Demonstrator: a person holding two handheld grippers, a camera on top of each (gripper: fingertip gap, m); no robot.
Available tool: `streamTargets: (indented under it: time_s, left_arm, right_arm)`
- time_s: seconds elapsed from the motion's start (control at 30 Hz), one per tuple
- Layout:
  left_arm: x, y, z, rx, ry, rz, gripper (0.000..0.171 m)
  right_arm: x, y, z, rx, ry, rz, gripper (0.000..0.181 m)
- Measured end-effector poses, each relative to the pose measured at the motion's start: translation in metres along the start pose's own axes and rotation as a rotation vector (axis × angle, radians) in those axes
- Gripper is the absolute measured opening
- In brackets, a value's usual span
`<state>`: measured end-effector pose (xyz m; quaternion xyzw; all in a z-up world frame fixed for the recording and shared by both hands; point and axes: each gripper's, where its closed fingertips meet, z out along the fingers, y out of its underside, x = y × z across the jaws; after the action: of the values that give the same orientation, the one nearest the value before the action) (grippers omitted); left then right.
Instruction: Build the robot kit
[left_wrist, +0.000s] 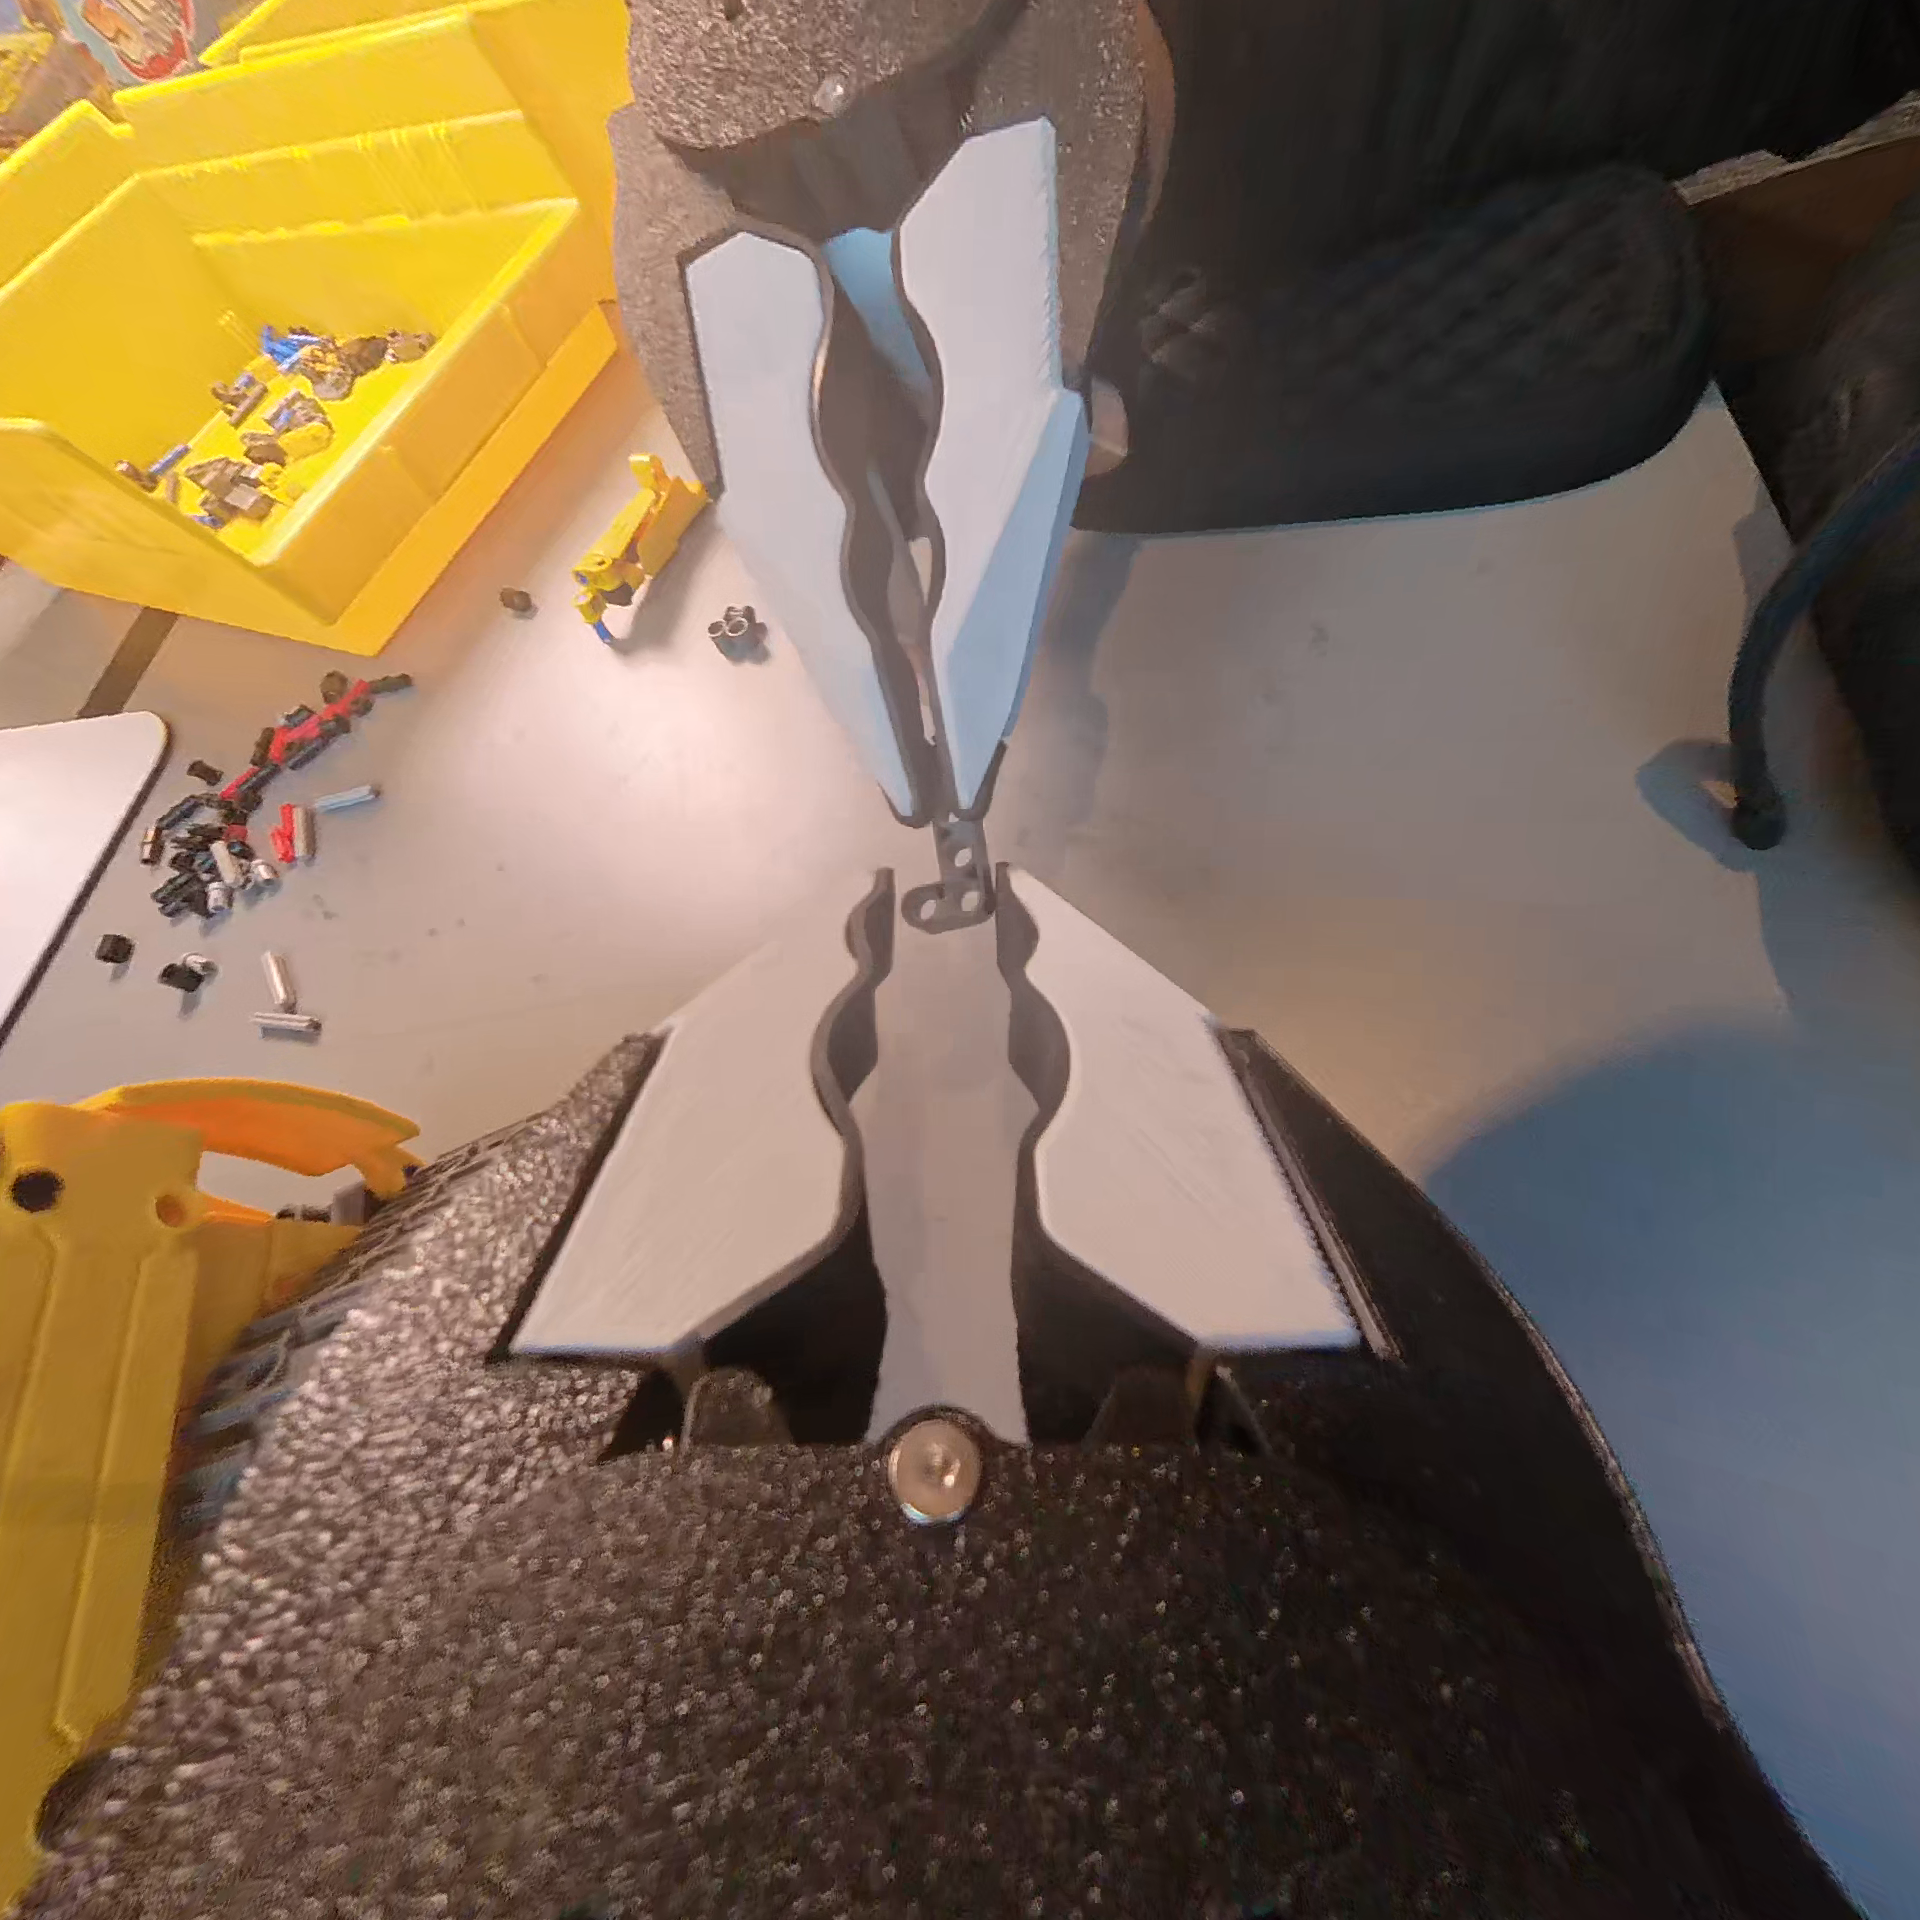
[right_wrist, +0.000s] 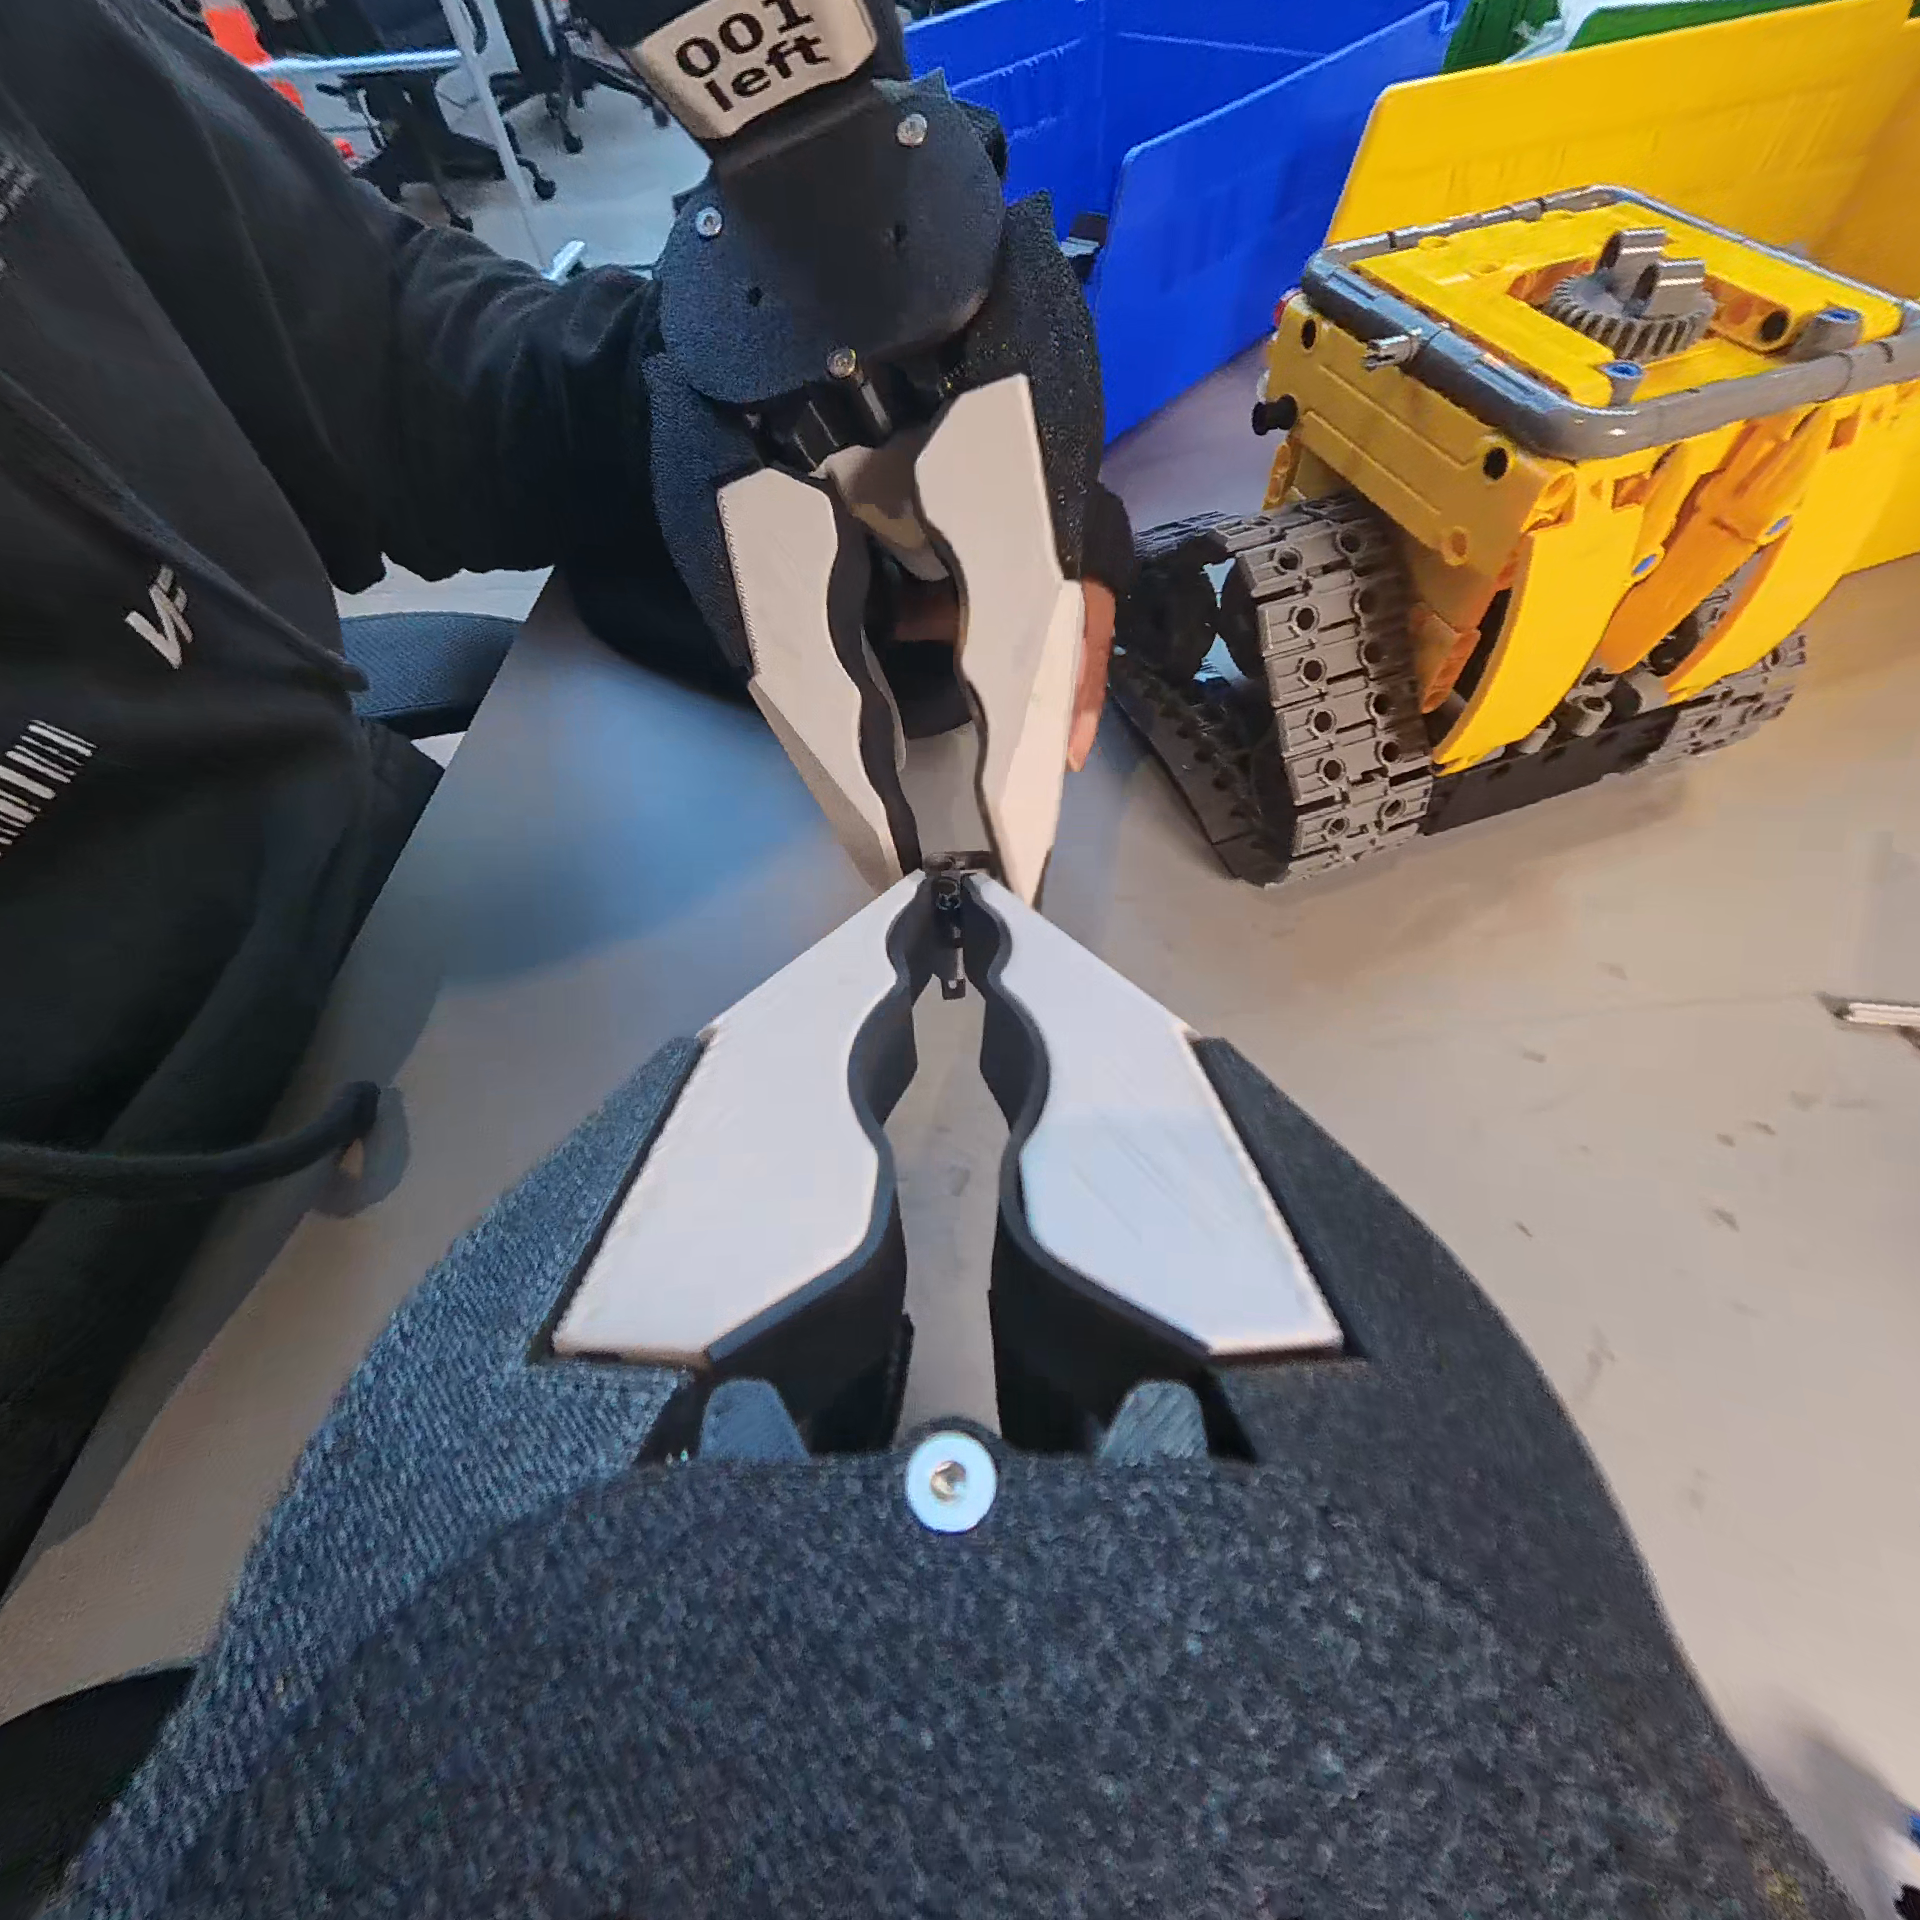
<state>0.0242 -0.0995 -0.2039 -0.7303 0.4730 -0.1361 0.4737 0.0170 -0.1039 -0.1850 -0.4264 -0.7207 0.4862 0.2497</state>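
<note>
Dark L-shaped pin-hole beam (left_wrist: 951, 883) hangs mid-table, pinched in the closed right gripper (left_wrist: 948, 816) and poking between the left gripper (left_wrist: 943, 896)'s parted, empty tips — that shallow end-grip could slip or twist.

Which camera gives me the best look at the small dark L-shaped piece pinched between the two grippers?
The left wrist view: the dark L-shaped piece hangs from the right gripper with its holes and foot exposed, between the left gripper's open jaws. In the right wrist view the piece is seen edge-on, mostly hidden by the right gripper's shut jaws.
</note>
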Motion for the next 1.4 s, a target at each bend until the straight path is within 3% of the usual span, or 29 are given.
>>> streamTargets:
  time_s: [0.2, 0.33, 0.53, 0.8, 0.9, 1.03, 1.27, 1.4]
  left_arm:
    - [0.0, 0.003, 0.002, -0.023, 0.02, -0.027, 0.016]
    - [-0.003, 0.019, 0.014, -0.141, 0.018, -0.023, 0.016]
    - [-0.009, 0.04, 0.025, -0.263, 0.006, -0.037, 0.016]
    - [-0.012, 0.042, 0.026, -0.267, 0.011, -0.074, 0.02]
    - [-0.015, 0.029, 0.018, -0.173, -0.006, -0.078, 0.024]
    - [-0.03, -0.004, -0.008, 0.071, -0.073, -0.133, 0.02]
    - [-0.04, -0.045, -0.045, 0.394, -0.182, -0.174, 0.022]
    - [-0.044, -0.052, -0.053, 0.453, -0.227, -0.185, 0.023]
  right_arm:
    - [0.003, 0.006, 0.0, -0.033, 0.003, -0.002, 0.004]
    - [0.017, 0.031, 0.001, -0.176, 0.076, -0.012, 0.005]
    - [0.029, 0.043, 0.001, -0.238, 0.133, -0.016, 0.005]
    - [0.033, 0.045, 0.0, -0.235, 0.128, 0.0, 0.005]
    - [0.034, 0.038, -0.003, -0.187, 0.125, 0.01, 0.007]
    - [0.045, 0.011, -0.013, -0.012, 0.172, 0.025, 0.015]
    - [0.089, -0.032, -0.062, 0.325, 0.458, 0.032, 0.042]
    - [0.109, -0.036, -0.092, 0.412, 0.592, 0.072, 0.05]
